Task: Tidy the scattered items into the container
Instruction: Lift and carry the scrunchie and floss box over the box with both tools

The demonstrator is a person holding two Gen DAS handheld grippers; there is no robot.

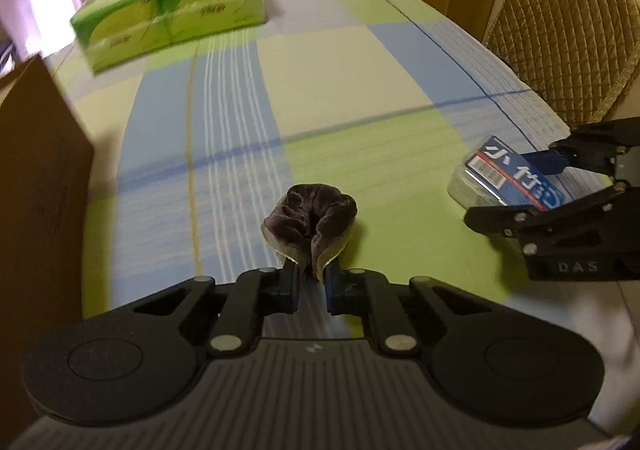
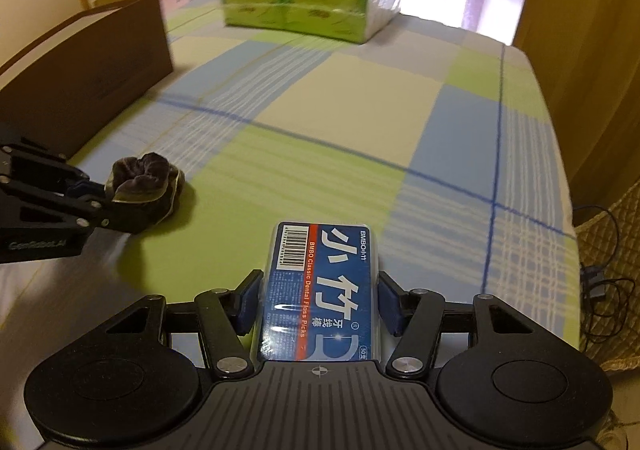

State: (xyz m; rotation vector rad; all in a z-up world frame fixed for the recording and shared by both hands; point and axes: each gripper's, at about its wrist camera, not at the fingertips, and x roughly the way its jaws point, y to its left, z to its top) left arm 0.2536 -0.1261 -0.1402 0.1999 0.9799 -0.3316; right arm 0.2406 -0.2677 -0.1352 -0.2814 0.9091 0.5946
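My left gripper (image 1: pixel 312 282) is shut on a dark purple velvet scrunchie (image 1: pixel 314 220) just above the checked tablecloth; it also shows in the right wrist view (image 2: pixel 144 178), at the left. My right gripper (image 2: pixel 318 302) is shut on a blue box of dental floss picks (image 2: pixel 320 290), held flat and low over the table; the box also shows in the left wrist view (image 1: pixel 508 178), at the right. The brown cardboard box (image 2: pixel 88 78) stands at the left side of the table, its wall close to the left gripper (image 1: pixel 36 178).
A green multipack of tissues (image 2: pixel 312 6) lies at the far end of the table, also in the left wrist view (image 1: pixel 172 22). A quilted chair (image 1: pixel 560 38) stands past the table's right edge. Cables (image 2: pixel 600 270) hang off the right side.
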